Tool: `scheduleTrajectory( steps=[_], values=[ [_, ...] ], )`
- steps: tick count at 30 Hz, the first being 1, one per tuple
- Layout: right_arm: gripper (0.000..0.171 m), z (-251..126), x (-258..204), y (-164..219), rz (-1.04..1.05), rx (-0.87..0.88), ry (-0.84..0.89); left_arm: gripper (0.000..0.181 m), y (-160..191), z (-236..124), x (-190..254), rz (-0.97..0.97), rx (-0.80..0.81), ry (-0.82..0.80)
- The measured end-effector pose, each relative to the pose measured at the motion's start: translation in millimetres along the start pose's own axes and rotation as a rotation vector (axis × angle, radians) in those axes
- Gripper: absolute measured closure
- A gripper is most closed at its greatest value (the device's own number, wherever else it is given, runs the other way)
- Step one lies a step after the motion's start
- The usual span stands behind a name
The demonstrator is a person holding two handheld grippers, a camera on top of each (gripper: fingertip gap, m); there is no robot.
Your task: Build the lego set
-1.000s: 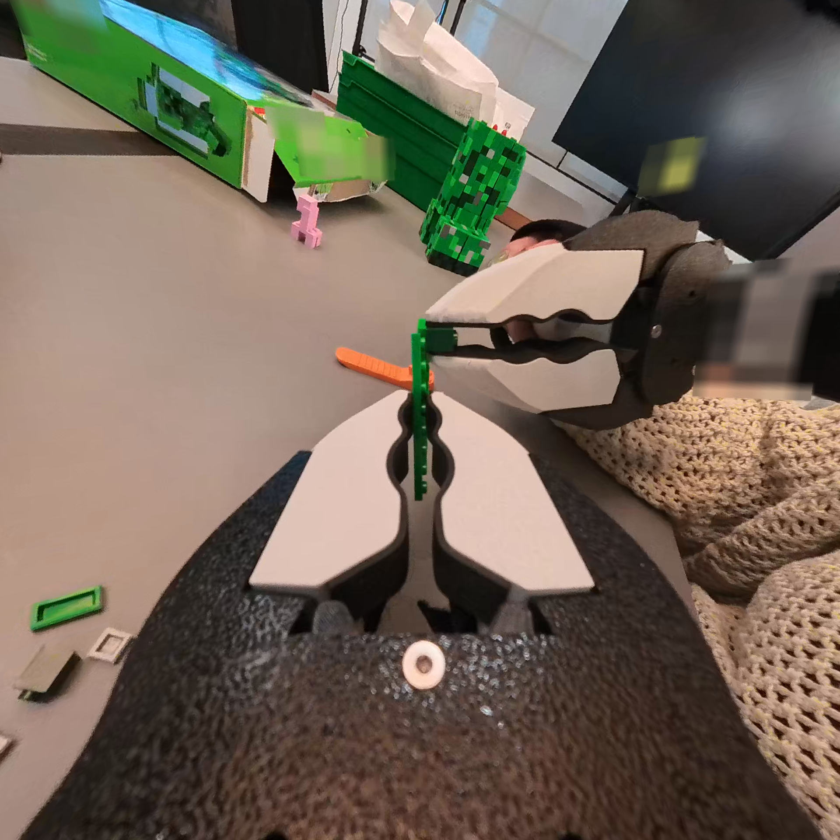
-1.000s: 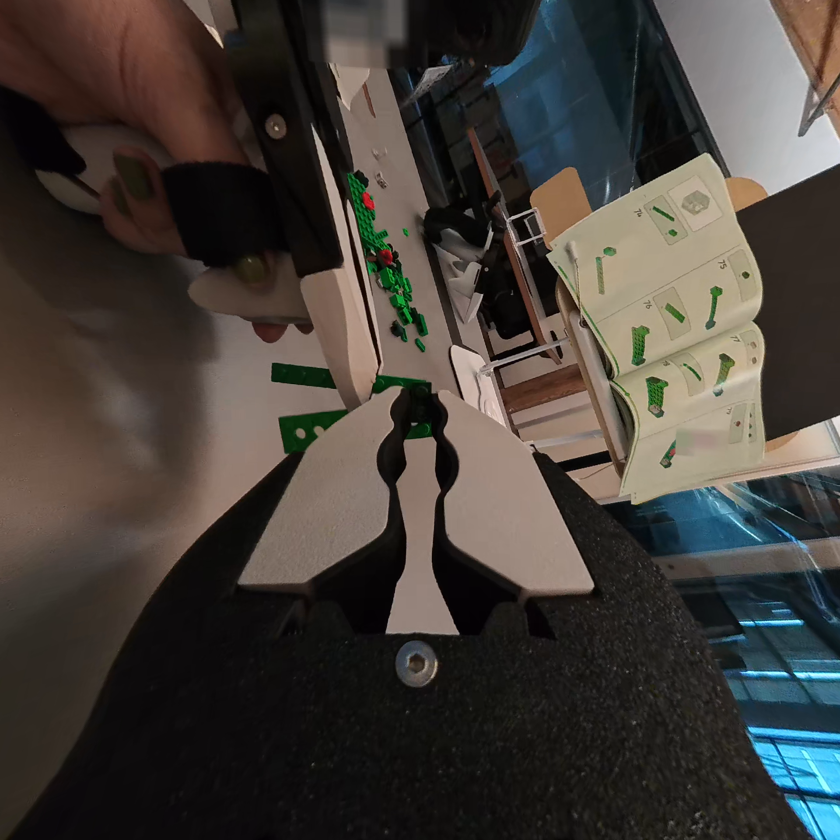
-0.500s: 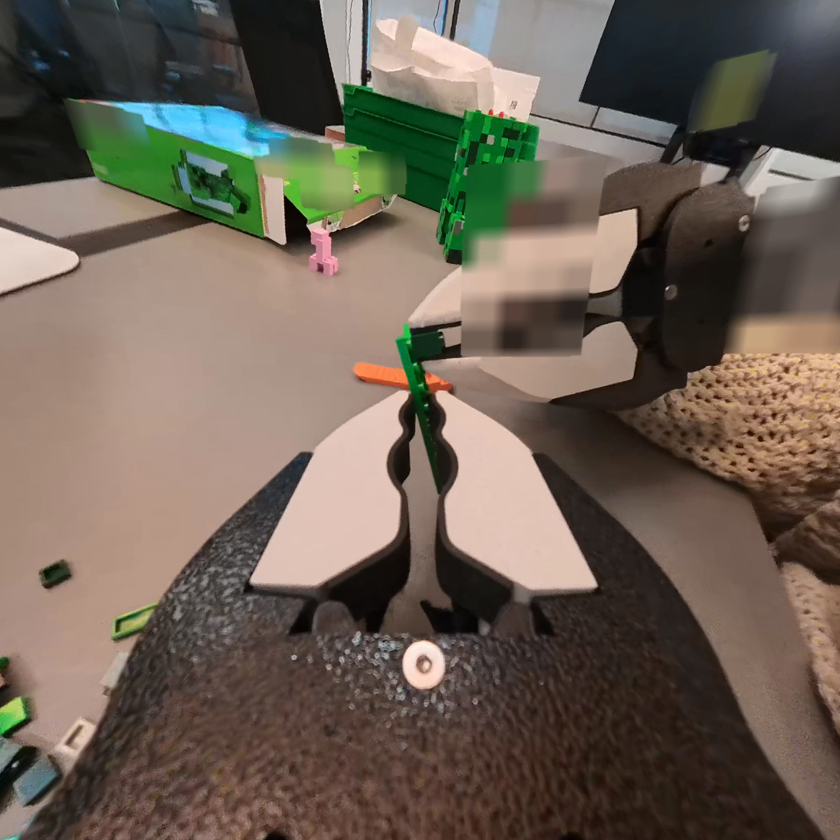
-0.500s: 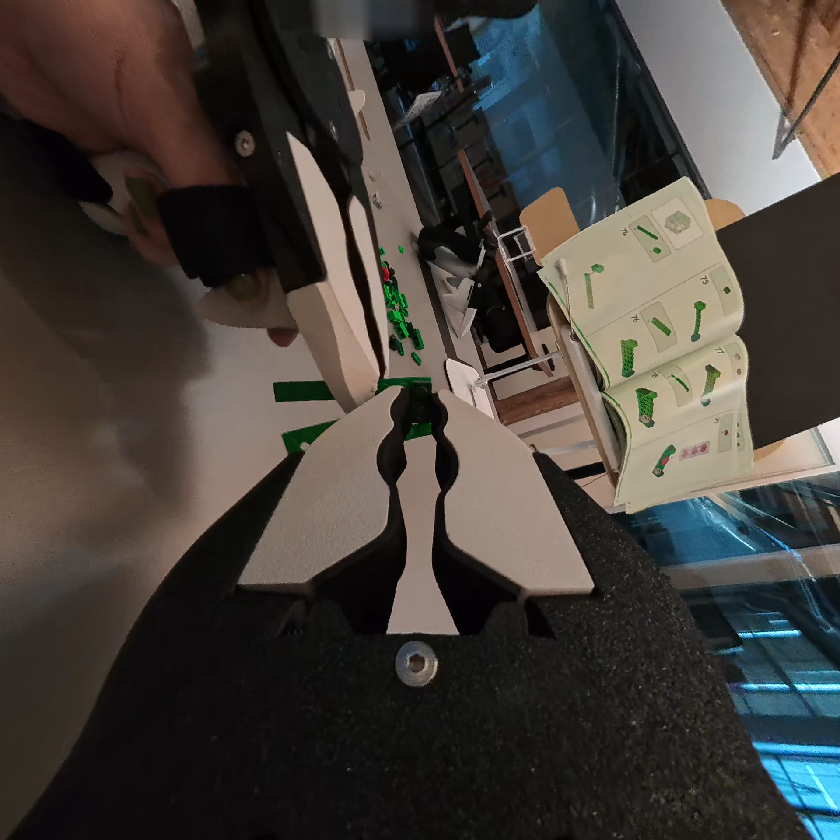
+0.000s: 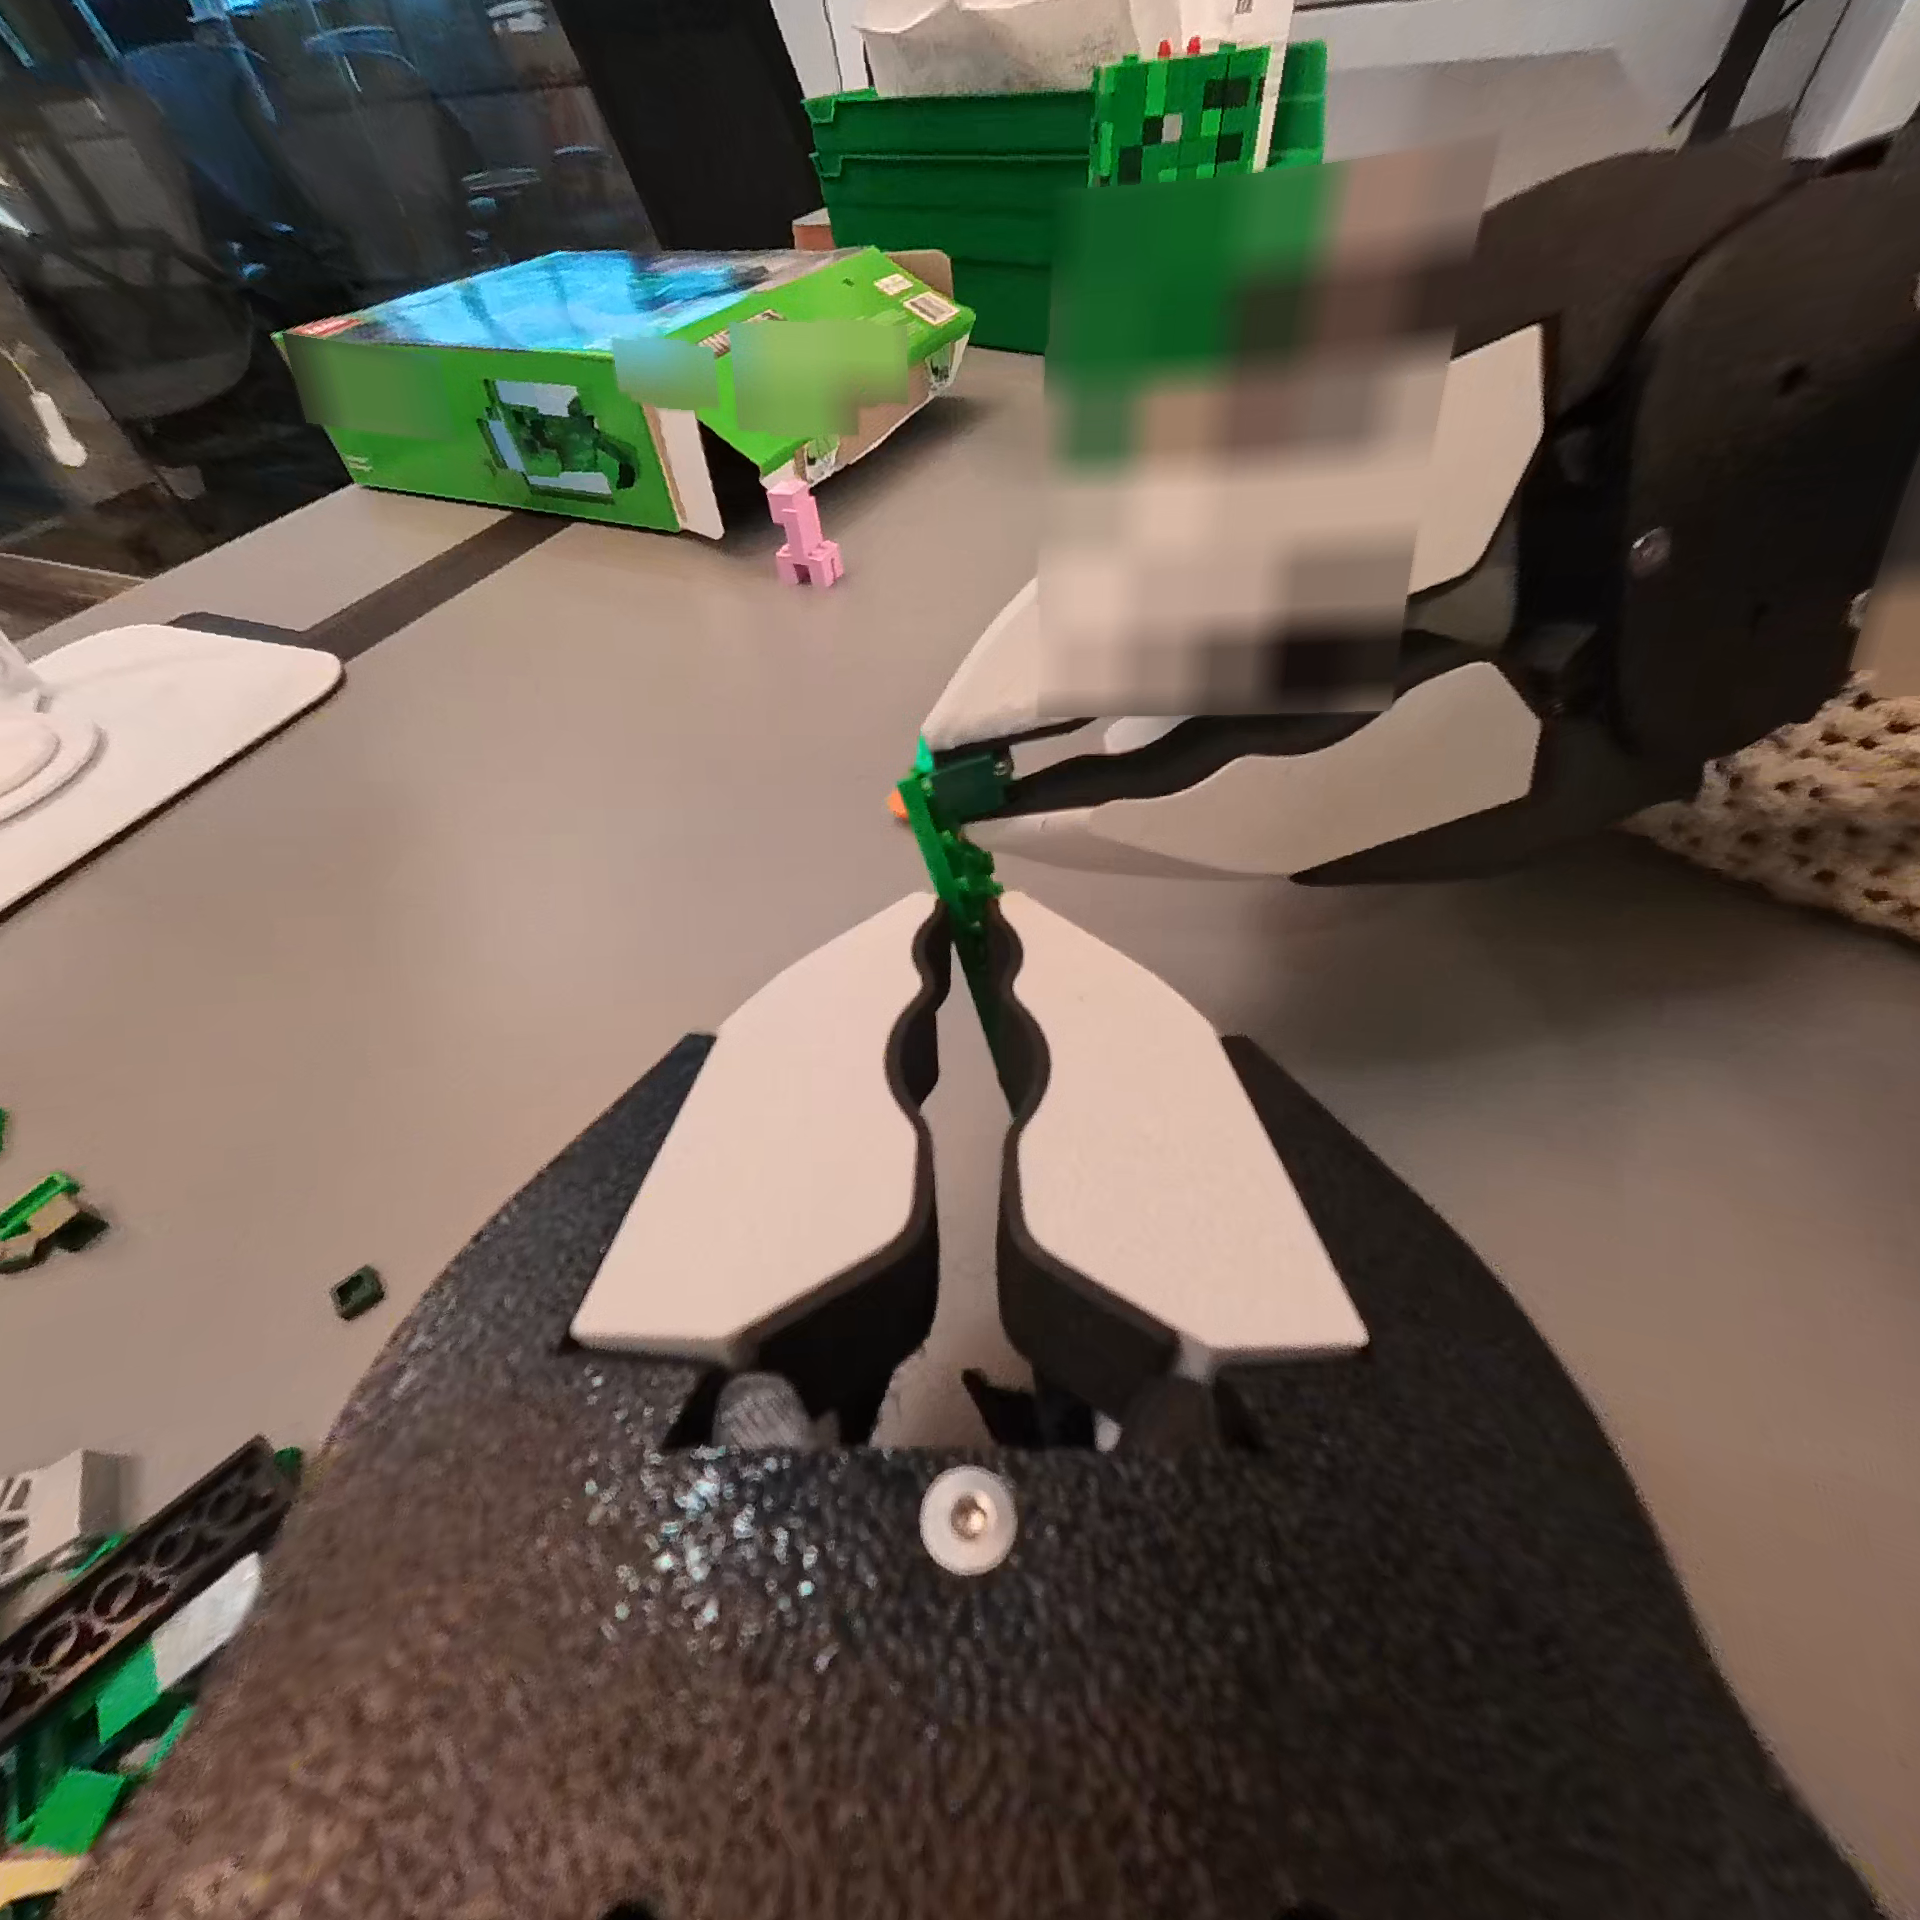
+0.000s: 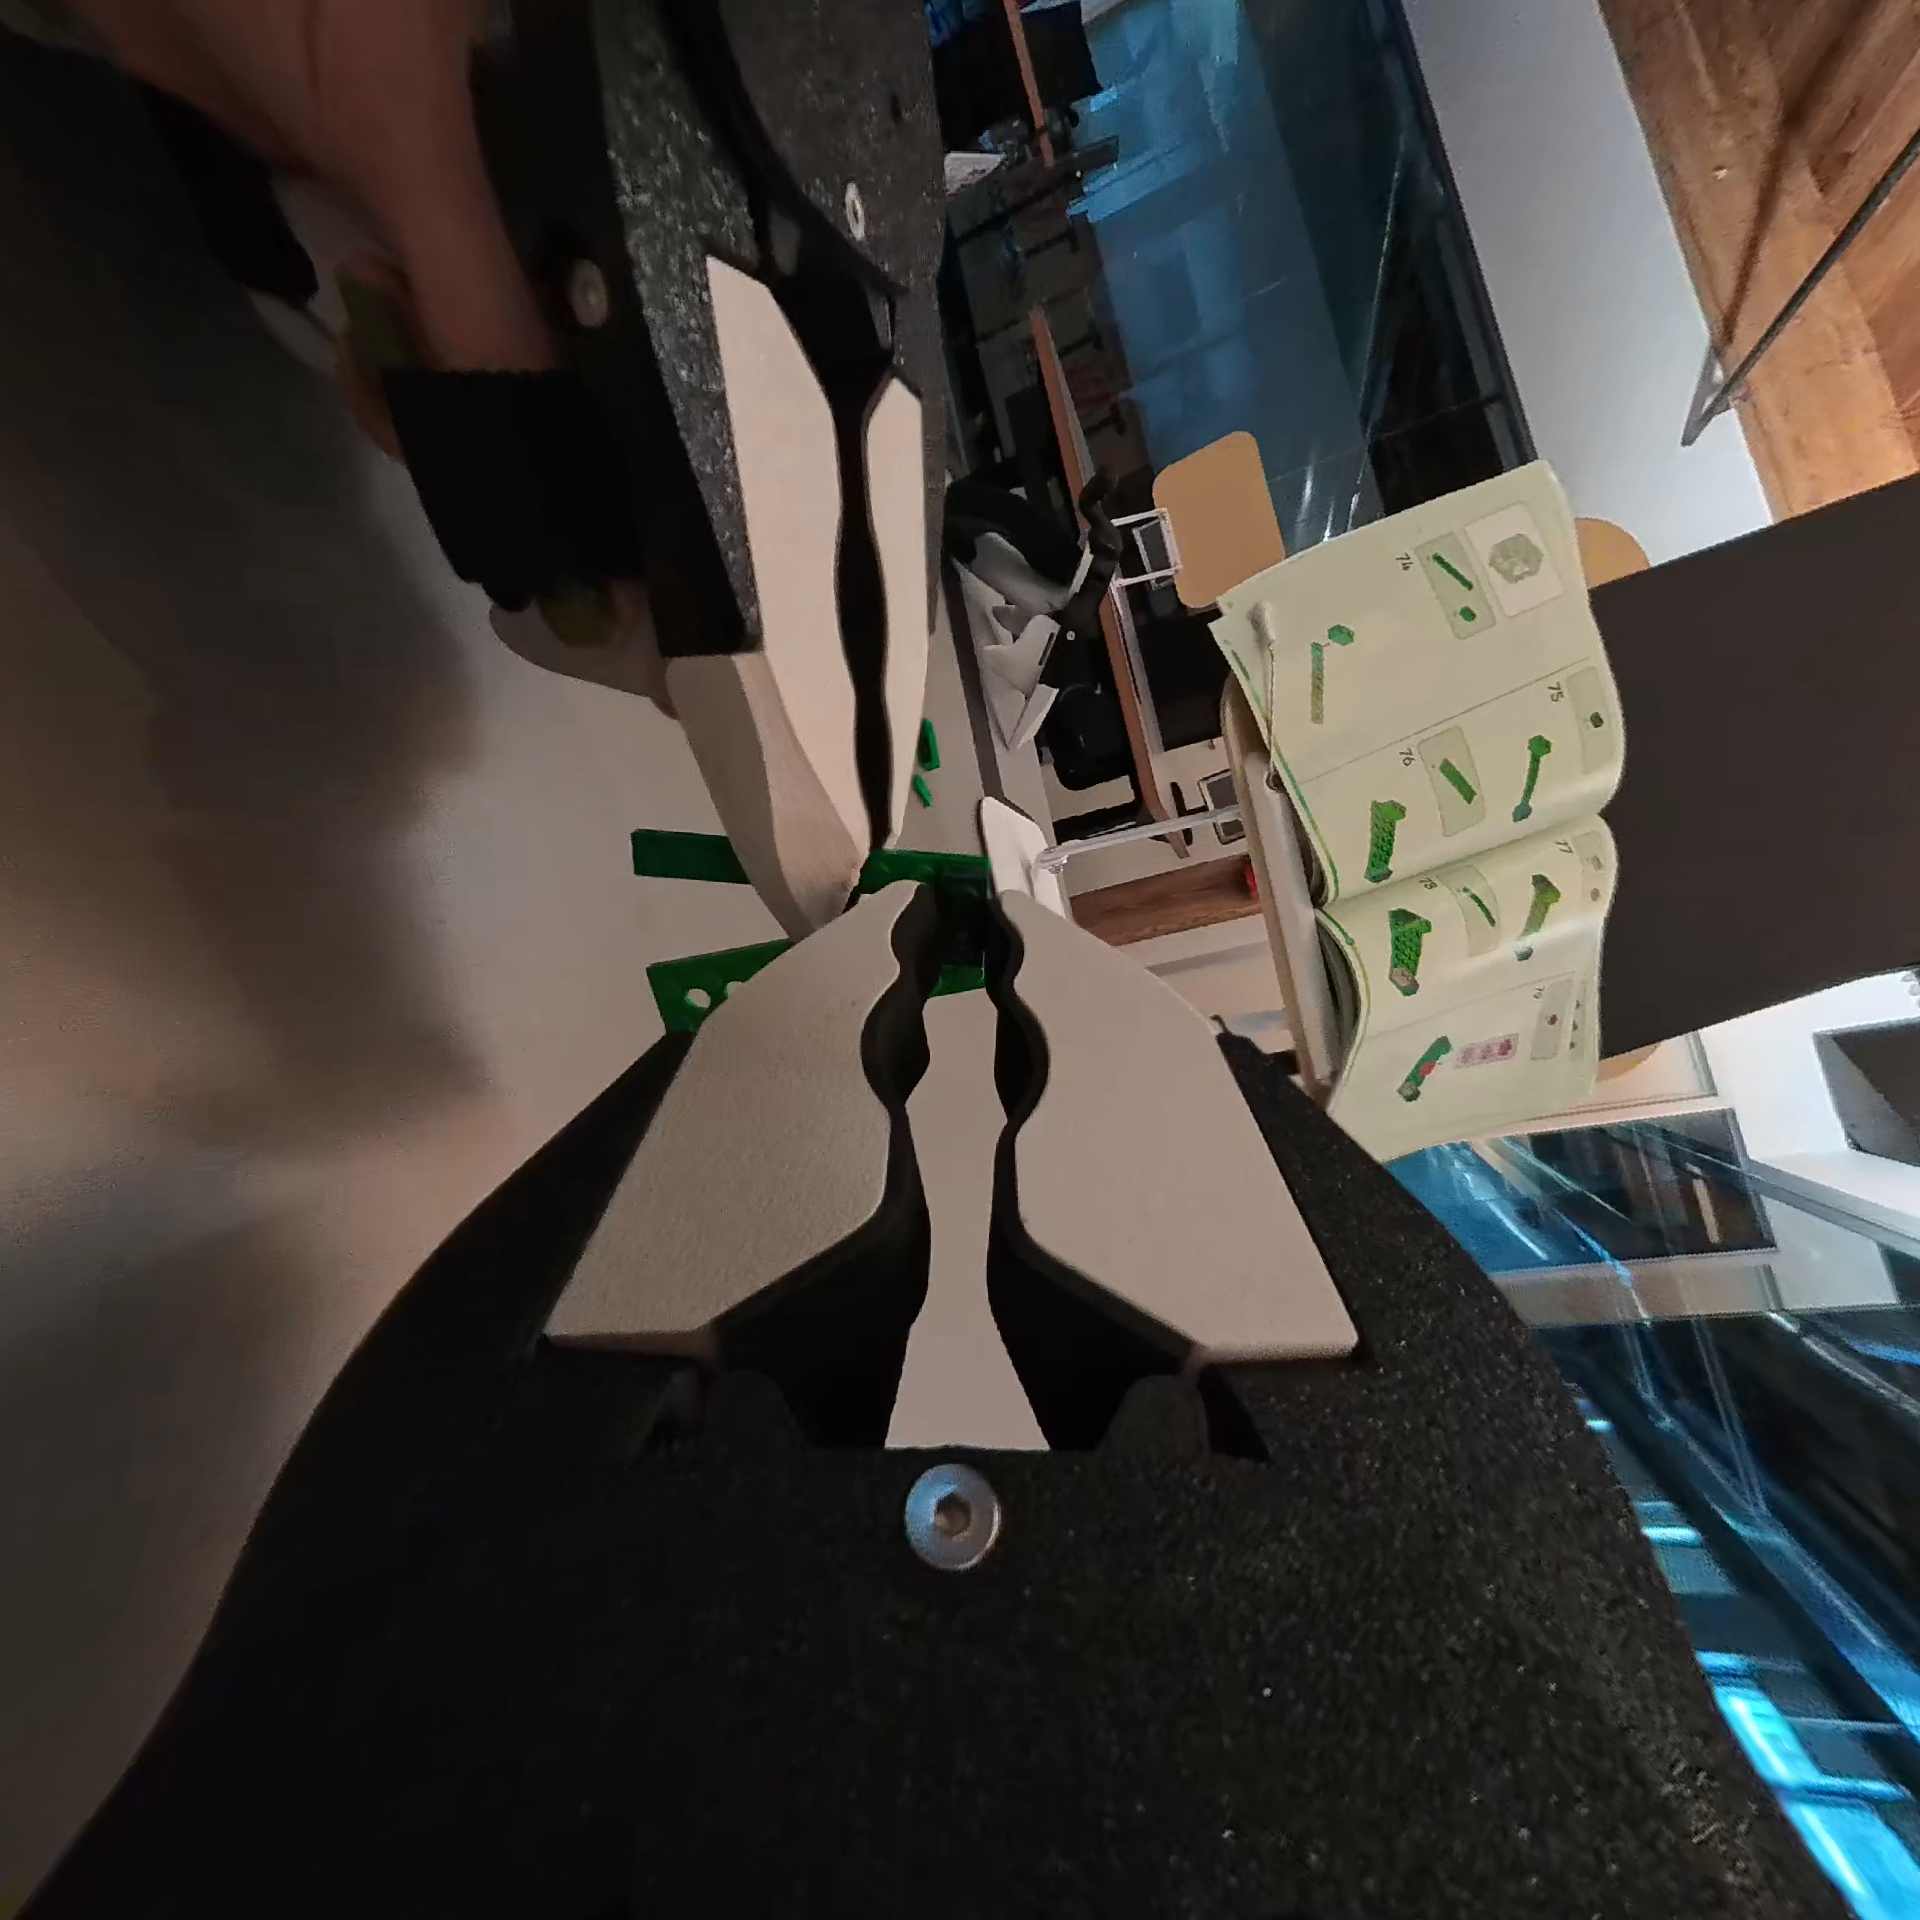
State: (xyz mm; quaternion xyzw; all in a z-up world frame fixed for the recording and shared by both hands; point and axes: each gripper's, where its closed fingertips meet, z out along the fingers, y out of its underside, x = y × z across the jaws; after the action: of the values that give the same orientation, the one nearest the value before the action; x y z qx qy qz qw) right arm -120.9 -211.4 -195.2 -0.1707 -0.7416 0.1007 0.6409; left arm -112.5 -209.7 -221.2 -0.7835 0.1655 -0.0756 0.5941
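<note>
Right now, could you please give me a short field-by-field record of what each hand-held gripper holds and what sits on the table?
left hand-held gripper: shut on the long green plate, held on edge
right hand-held gripper: shut on a small dark green piece at the plate's far end
table: green box, pink figure, loose green pieces
instruction booklet: open, propped up

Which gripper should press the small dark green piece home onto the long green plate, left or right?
Right. The right gripper already pinches the small dark green piece against the top end of the long green plate. The left gripper is shut on that plate, so it is probably better kept as the brace.
</note>
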Motion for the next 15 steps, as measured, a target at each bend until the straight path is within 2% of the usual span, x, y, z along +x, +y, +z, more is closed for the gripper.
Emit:
scheduleTrajectory(
  steps=[7,11,15],
  values=[
    [0.163,2.3,-1.0,0.0,0.101,0.001,-0.024,0.175,1.6,-0.5,-1.2,0.115,-0.018,-0.037],
    [0.163,2.8,-3.5,0.9,0.093,-0.007,-0.034,0.175,4.5,-0.2,-1.8,0.194,-0.046,-0.061],
    [0.163,2.2,-5.3,1.1,-0.079,-0.04,0.001,0.175,7.8,0.5,-1.2,0.229,-0.066,-0.063]
  ],
)
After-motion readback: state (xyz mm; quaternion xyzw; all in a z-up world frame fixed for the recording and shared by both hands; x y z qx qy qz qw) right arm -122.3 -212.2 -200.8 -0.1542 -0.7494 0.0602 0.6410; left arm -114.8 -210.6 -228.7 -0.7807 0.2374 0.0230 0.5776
